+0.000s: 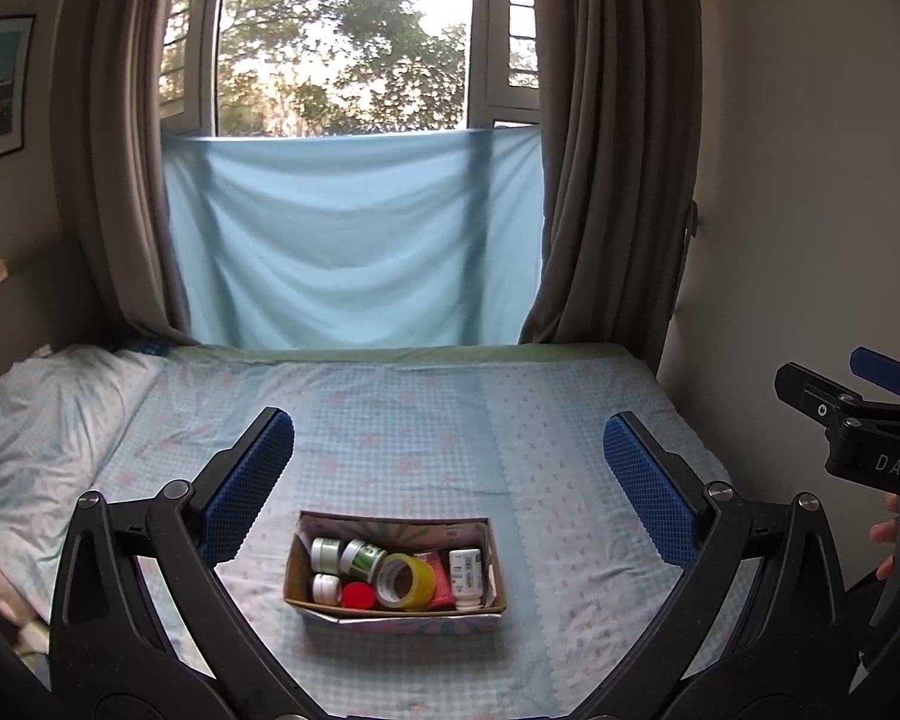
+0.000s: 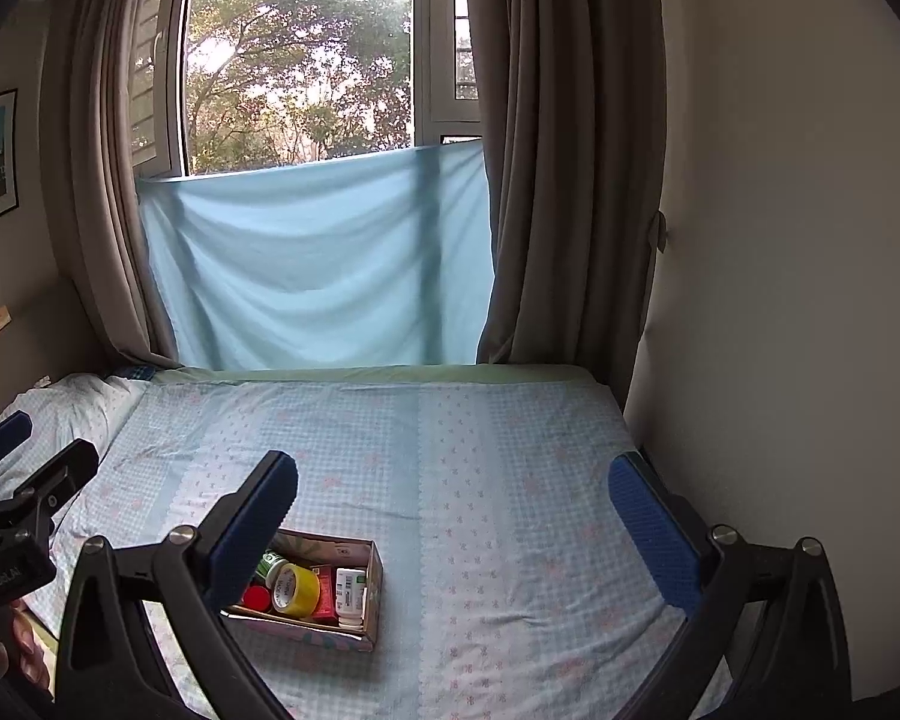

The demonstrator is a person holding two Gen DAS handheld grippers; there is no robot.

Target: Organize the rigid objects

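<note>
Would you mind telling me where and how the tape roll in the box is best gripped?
Probably from above, on the upper rim of the tape roll: it leans on edge among the jars and a white bottle in the box, so only its top arc is free. One finger goes into the hole, one outside. Both grippers are open.

Right wrist view: own left finger (image 2: 252,531) hides the box's (image 2: 373,591) left end. 2 white jars (image 1: 325,570) show only in left view. Red box (image 1: 440,583) half buried under tape roll (image 1: 406,581) and white bottle (image 1: 467,577). Bottle label unreadable. Right gripper (image 1: 852,396) cut by frame edge.
</note>
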